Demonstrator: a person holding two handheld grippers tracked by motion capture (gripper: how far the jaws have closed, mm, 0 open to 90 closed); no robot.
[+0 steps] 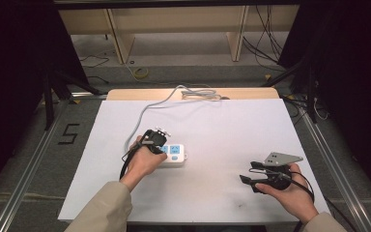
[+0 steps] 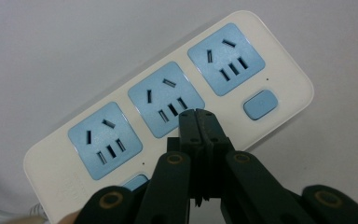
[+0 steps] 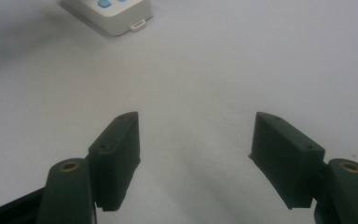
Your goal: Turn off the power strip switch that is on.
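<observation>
Currently mid-task, by the look of it. Left gripper [image 2: 196, 114] with fingers pressed together, nothing between them, tip hovering over or touching the power strip [image 2: 168, 116] just below the middle socket [image 2: 166, 99], around 6 o'clock of it; contact hard to tell. Blue switch button [image 2: 260, 104] at 3 o'clock of the tip, apart from it. Power strip [image 1: 173, 155] lying flat on the white counter [image 1: 222, 130], left of centre, grey cord [image 1: 147, 108] running off toward 12 o'clock. Right gripper [image 1: 251, 181] idle at 4 o'clock of the strip, well apart, fingers [image 3: 116, 158] spread wide, holding nothing. Probably reach done; press or poke on the strip pending, button likely next.
</observation>
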